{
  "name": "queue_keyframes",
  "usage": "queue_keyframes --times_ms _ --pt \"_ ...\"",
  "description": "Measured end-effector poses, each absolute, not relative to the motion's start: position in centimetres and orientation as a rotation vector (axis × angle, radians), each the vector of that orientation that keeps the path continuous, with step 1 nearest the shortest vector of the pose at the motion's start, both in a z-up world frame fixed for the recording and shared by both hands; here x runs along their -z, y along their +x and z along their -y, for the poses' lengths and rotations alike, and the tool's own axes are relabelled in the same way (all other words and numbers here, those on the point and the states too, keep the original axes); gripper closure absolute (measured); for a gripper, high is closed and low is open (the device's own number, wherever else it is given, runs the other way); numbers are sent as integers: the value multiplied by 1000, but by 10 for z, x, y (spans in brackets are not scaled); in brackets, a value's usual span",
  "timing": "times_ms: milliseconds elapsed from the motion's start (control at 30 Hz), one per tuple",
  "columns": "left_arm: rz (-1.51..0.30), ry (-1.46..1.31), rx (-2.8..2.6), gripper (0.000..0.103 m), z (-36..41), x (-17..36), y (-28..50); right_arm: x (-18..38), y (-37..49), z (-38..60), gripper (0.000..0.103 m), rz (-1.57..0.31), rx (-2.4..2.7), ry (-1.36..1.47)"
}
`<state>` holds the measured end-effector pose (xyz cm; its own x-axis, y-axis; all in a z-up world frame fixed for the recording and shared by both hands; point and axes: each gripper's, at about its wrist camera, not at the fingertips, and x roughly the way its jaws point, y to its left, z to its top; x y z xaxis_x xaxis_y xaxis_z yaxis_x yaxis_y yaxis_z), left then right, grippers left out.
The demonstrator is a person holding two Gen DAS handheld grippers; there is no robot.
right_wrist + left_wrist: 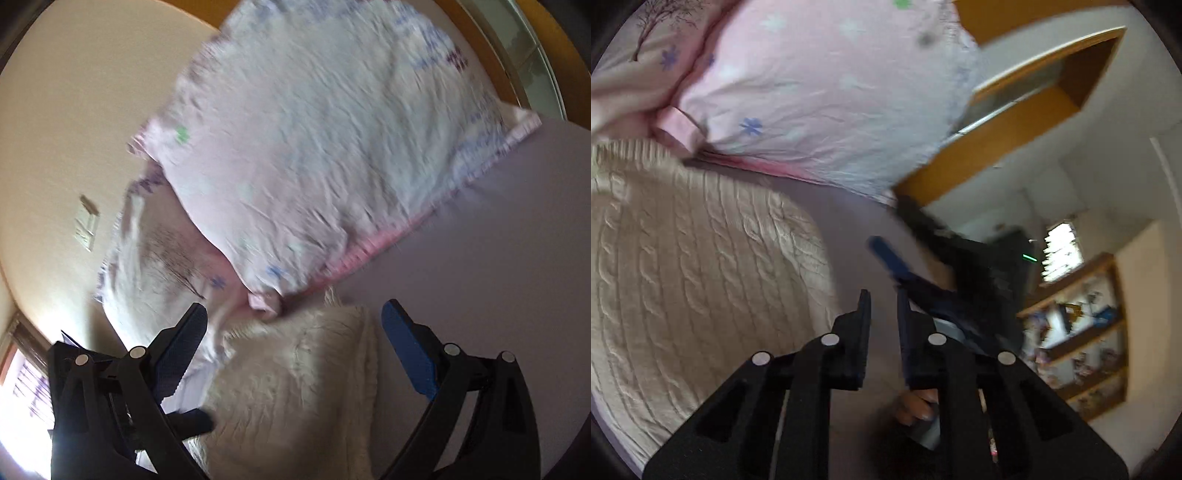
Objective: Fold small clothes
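Note:
A cream cable-knit sweater [687, 266] lies on the pale lilac bed sheet [857, 221], filling the left of the left wrist view. My left gripper [884, 299] is just right of it, its jaws nearly together with a narrow gap and nothing between them. The right gripper shows at the right in that view, with a blue pad [886, 256]. In the right wrist view the sweater [295, 387] lies below and between the wide-open fingers of my right gripper [293, 314], which holds nothing. Both views are blurred.
A pink pillow [820, 92] with flower prints lies beyond the sweater, also in the right wrist view [314, 147]. A wooden headboard [1004, 147] is behind it. Wooden shelves [1082, 332] stand at the right. A wall with a switch plate [86, 225] is at the left.

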<state>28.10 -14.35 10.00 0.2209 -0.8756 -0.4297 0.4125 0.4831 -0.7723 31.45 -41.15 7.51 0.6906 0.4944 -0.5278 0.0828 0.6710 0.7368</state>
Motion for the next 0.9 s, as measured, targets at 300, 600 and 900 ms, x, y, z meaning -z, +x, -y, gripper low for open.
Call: queue_keyframes --times_ms 300,600,900 --pt "-920 -469 568 55 33 -101 253 -43 337 368 65 -1063 -306 607" --pt "-1020 -415 495 32 34 -61 265 -42 348 363 78 -998 -238 542" --pt "-1044 -425 444 23 30 -49 269 -35 344 359 12 -1150 -300 598"
